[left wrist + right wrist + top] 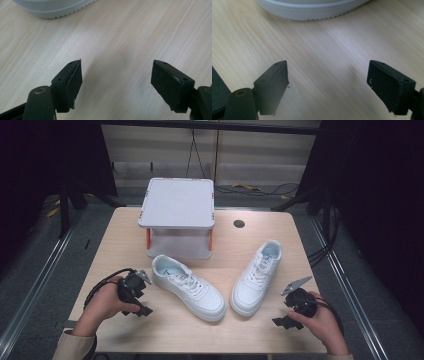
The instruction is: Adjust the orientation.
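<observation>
While both grippers rest empty on the bench point(120, 235):
Left sneaker point(187, 286): bench centre, toe toward 5 o'clock.
Right sneaker point(257, 276): at its 3 o'clock, toes nearly meeting.
Left gripper point(141, 310): spread, at 8 o'clock.
Right gripper point(281, 321): spread, at 4 o'clock.
White stand point(177, 202): at 12 o'clock.

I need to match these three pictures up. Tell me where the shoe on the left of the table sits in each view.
High view: the left shoe lies at table centre-left, toe toward the person, before the white stand.
Left gripper view: a white ribbed sole edge at the top left, probably this shoe, beyond the open left gripper.
Right gripper view: the sole at the top looks like the other shoe instead.
Shared landmark: the pale wood table.
</observation>
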Tool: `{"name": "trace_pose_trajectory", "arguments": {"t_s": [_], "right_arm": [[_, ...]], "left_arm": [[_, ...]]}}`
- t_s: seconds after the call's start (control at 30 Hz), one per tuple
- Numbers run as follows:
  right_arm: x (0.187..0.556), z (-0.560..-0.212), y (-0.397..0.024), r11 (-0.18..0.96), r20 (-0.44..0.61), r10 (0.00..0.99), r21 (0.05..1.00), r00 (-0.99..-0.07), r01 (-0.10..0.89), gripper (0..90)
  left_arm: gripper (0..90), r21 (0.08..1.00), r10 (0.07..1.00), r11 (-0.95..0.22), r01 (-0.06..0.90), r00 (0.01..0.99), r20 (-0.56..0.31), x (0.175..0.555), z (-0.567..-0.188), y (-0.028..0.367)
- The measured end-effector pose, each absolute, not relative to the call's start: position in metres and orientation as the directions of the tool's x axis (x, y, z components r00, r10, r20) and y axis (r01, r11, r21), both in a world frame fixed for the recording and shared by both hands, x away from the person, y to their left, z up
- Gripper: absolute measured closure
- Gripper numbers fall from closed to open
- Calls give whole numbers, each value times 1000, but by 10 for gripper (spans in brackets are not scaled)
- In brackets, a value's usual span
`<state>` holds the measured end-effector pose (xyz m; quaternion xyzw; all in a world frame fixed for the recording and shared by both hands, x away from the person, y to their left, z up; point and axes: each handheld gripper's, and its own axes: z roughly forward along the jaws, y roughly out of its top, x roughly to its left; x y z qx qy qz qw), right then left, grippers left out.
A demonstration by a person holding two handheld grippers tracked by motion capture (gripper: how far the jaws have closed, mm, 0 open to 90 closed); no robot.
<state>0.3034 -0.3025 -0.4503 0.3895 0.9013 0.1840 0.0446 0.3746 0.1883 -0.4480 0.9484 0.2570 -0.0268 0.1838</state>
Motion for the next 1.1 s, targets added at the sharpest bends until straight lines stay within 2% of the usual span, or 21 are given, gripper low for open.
{"name": "trace_pose_trajectory", "arguments": {"t_s": [0.1, 0.27, 0.4, 0.63, 0.8, 1.0, 1.1], "right_arm": [[304, -453, -300, 647, 43, 712, 349, -701, 678, 170], [305, -451, -299, 637, 83, 699, 377, -710, 672, 169], [306, -449, -299, 638, 75, 703, 375, -707, 673, 170], [305, -451, -302, 627, 94, 705, 381, -703, 679, 170], [306, -452, -305, 613, 96, 714, 391, -693, 686, 170], [306, -451, -304, 617, 98, 708, 397, -700, 680, 170], [306, -450, -304, 617, 96, 708, 398, -700, 678, 170]], "left_arm": [[253, 317, 458, -821, 474, 880, -130, 376, -442, 187], [250, 309, 430, -845, 436, 898, -91, 384, -422, 182], [247, 317, 404, -858, 404, 912, -70, 392, -405, 174], [259, 276, 350, -899, 341, 937, -17, 414, -377, 144], [253, 217, 290, -935, 279, 957, 20, 426, -377, 125], [268, 186, 250, -950, 250, 968, -22, 437, -396, 110], [303, 180, 243, -953, 245, 969, -30, 439, -406, 108]]}}
